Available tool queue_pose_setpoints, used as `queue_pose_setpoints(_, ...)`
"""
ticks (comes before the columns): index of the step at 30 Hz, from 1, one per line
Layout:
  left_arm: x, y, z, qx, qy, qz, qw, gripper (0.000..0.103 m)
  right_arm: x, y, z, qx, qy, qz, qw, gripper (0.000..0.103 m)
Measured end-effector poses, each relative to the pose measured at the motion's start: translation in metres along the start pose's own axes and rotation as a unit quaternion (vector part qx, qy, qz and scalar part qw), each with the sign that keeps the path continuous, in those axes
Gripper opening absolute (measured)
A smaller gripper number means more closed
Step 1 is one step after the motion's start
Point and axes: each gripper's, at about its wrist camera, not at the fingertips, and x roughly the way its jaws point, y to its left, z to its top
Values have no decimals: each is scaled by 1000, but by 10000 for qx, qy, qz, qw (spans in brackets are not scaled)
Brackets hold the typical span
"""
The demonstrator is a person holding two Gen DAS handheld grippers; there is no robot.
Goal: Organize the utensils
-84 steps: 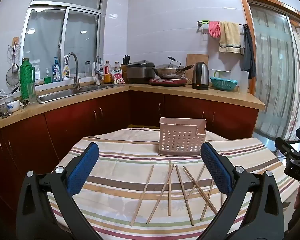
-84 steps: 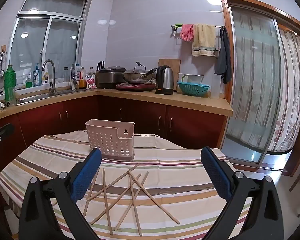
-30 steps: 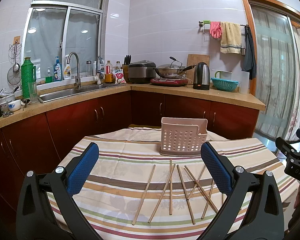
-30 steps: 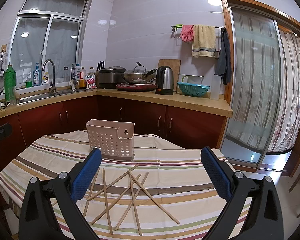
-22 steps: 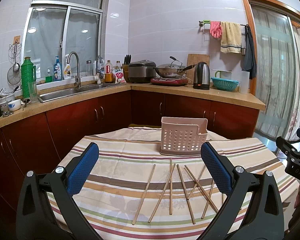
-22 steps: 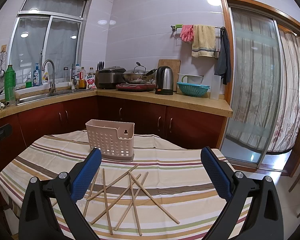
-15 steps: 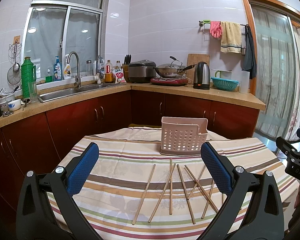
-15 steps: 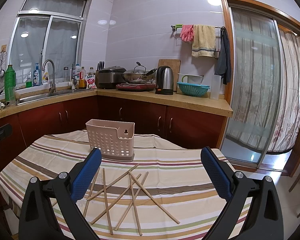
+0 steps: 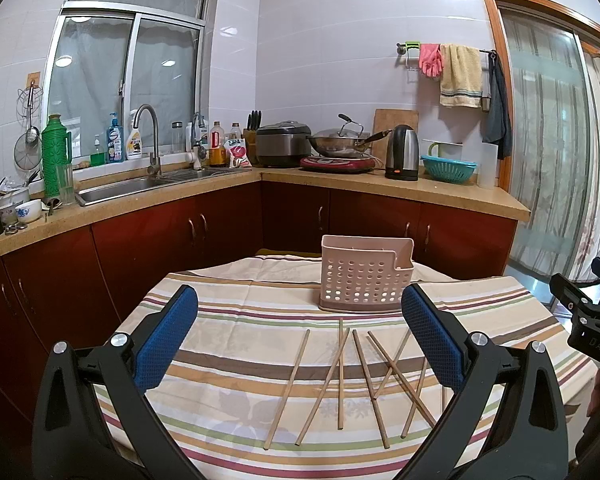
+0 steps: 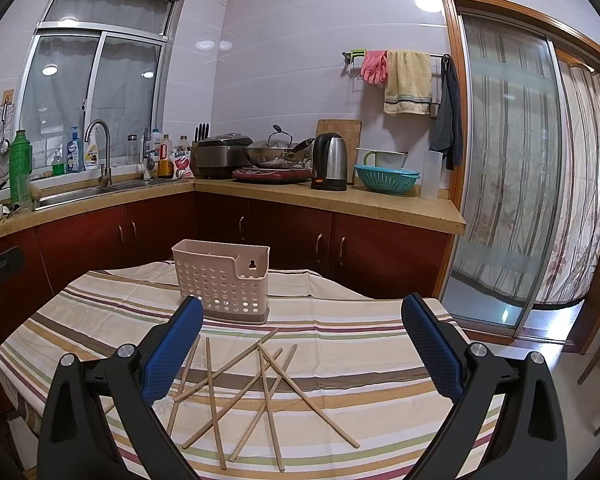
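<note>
Several wooden chopsticks [image 9: 340,372] lie scattered and crossed on the striped tablecloth [image 9: 228,376]; they also show in the right wrist view [image 10: 264,384]. A pink perforated utensil holder [image 9: 364,278] stands upright behind them, seen too in the right wrist view [image 10: 222,280]. My left gripper [image 9: 300,332] is open and empty, held above the near side of the table. My right gripper [image 10: 302,340] is open and empty, over the chopsticks. The right gripper's body shows at the right edge of the left wrist view [image 9: 588,320].
The table sits in a kitchen. A counter [image 9: 380,184] with dark red cabinets runs behind it, holding a sink [image 9: 132,186], rice cooker, wok and kettle [image 9: 402,152]. A glass sliding door [image 10: 508,184] is at the right. The table edge drops off at the near side.
Both views have shifted only very slightly. The chopsticks and holder have not moved, and both grippers stay open.
</note>
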Motion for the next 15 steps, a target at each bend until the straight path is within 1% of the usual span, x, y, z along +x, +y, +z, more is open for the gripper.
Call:
queue_pose_setpoints(11, -2, -1, 0, 9, -32, -21, 10000, 99, -2, 2, -1, -3, -22, 3, 10000, 97)
queue_pose_setpoints(15, 6, -2, -3, 58, 60, -14, 10000, 99, 0, 1, -3, -36, 27, -22, 10000, 97)
